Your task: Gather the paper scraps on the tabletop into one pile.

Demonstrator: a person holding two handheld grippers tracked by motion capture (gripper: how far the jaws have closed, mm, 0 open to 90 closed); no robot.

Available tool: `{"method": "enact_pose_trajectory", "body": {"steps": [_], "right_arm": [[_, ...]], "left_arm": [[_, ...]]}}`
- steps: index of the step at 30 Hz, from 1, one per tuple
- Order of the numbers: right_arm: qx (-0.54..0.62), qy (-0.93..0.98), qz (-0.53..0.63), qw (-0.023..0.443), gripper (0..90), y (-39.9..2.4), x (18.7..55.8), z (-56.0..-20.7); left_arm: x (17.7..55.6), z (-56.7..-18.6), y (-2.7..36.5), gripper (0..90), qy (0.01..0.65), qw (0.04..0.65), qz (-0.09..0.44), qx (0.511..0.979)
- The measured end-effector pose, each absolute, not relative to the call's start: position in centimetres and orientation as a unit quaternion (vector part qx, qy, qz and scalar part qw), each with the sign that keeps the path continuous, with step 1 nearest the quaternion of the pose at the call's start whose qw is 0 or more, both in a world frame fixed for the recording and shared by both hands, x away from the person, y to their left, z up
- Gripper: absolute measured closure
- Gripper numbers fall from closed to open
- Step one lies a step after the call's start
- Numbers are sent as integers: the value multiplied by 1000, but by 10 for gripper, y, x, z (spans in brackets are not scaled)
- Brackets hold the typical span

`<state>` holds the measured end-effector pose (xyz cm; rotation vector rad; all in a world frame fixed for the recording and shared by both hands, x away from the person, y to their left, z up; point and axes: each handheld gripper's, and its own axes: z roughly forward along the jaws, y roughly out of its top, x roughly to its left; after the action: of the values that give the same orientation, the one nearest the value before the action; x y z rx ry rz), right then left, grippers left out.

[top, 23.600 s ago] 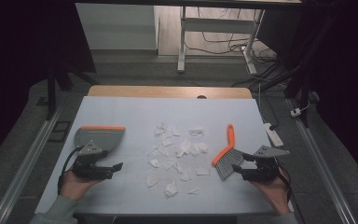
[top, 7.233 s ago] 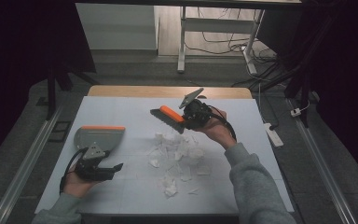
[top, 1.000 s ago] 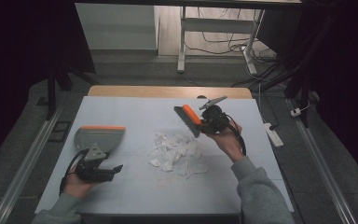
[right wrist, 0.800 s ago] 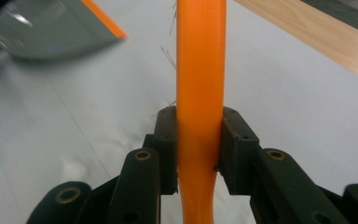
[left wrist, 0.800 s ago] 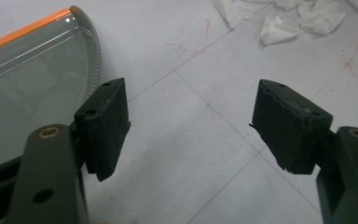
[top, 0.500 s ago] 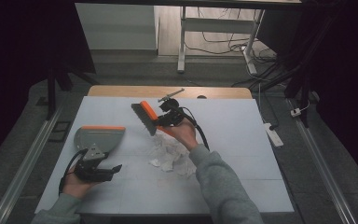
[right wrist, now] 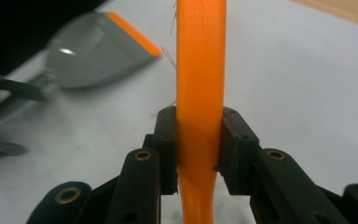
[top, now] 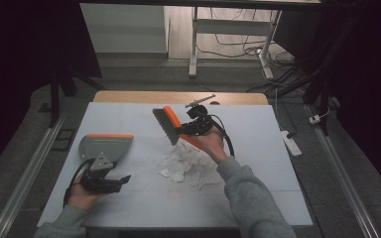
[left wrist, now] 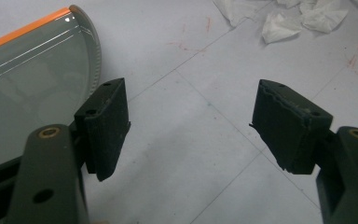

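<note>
A hand brush (top: 167, 124) with an orange back and handle (right wrist: 200, 70) hangs tilted in the air over the far edge of a pile of white paper scraps (top: 186, 161). My right gripper (top: 187, 130) (right wrist: 200, 149) is shut on the handle, its pads pressing both sides. A grey dustpan (top: 104, 146) with an orange lip lies flat at the left. My left gripper (top: 121, 179) (left wrist: 191, 126) rests on the table just in front of the dustpan (left wrist: 28, 70), open, with bare table between its jaws. Some scraps (left wrist: 303, 16) lie beyond it.
A pale grey-blue mat (top: 278, 188) covers the table, with a wooden strip (top: 129, 96) along the far edge. A power strip (top: 288, 141) lies on the floor at the right. Metal rails (top: 25, 173) run along both sides of the table.
The scraps, once scattered, now lie in one pile. Over the last second my right gripper carried the brush leftward above the pile. The left gripper and the dustpan stayed still.
</note>
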<state>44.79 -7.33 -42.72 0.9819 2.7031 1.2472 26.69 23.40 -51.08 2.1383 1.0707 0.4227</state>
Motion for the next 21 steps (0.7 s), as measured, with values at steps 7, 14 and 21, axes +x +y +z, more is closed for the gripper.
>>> {"method": "enact_pose_trajectory", "body": {"steps": [7, 14, 21], "right_arm": [[276, 885, 374, -28, 705, -52, 416, -425], [253, 910, 320, -81, 705, -27, 384, -454], [275, 919, 278, -52, 705, -33, 385, -466]], "left_arm": [[266, -510, 237, 283, 417, 352, 165, 822], [266, -510, 238, 283, 419, 352, 165, 820], [265, -509, 238, 284, 418, 353, 167, 820]]}}
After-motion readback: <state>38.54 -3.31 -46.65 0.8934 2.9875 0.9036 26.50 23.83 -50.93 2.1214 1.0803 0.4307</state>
